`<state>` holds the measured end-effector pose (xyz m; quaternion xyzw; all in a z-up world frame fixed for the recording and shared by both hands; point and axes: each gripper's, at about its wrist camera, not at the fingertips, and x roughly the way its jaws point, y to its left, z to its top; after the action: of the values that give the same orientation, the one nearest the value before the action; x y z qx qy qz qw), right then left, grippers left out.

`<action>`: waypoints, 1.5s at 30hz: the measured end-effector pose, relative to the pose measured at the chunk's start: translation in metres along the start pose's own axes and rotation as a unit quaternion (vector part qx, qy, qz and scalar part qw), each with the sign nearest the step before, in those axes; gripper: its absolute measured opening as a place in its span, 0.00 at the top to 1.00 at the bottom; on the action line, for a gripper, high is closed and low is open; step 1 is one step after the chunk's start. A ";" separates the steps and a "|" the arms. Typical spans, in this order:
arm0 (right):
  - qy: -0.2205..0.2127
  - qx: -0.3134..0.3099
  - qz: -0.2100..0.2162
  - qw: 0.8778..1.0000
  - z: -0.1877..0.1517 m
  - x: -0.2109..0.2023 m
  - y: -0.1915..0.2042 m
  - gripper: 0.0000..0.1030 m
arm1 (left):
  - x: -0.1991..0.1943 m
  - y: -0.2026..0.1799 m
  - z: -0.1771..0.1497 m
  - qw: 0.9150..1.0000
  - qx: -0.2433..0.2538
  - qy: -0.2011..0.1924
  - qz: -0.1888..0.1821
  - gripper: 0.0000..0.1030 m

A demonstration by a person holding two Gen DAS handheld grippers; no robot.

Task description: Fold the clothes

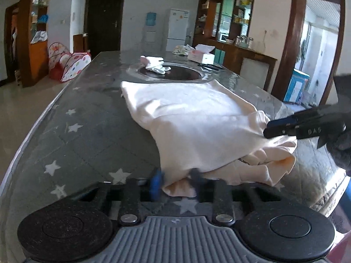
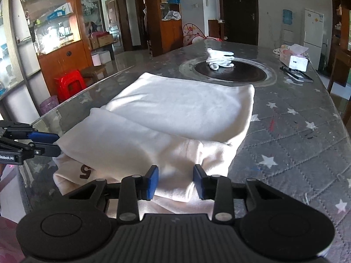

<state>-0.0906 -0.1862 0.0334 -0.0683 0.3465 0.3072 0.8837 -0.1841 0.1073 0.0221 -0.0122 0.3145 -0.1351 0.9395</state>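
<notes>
got both grippers at the shirt (image 2: pixel 175 118) edge on the table (image 2: pixel 296 135) rn, left gripper (image 1: pixel 176 182) & right gripper (image 2: pixel 175 183) both spread w/ cloth btwn the fingers.

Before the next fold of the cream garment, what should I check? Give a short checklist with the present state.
1. Left gripper has the garment edge between its fingers: ok, but grip blurred.
2. Right gripper open over the near edge: ok.
3. Top layer lies flat: ok.
4. Lower layers near the printed number tidy: not ok, bunched.
5. White gloves apart from garment: ok.
</notes>
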 end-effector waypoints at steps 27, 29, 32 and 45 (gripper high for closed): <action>-0.016 -0.073 0.057 0.996 0.012 -0.005 0.038 0.68 | -0.011 0.037 0.062 1.000 -0.008 -0.011 -0.013 0.82; -0.006 -0.069 0.059 0.996 0.008 0.004 0.038 0.68 | 0.007 0.039 0.075 1.000 -0.013 -0.016 -0.021 0.83; 0.000 -0.064 0.060 0.996 0.004 0.010 0.039 0.68 | 0.041 0.040 0.085 1.000 -0.007 -0.004 -0.024 0.84; 0.000 -0.045 0.070 0.997 0.000 0.010 0.031 0.67 | 0.104 0.085 0.083 0.999 -0.044 0.033 -0.002 0.90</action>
<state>-0.1035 -0.1562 0.0301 -0.0838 0.3367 0.3832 0.8560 -0.0347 0.1568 0.0182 -0.0495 0.3506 -0.1238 0.9270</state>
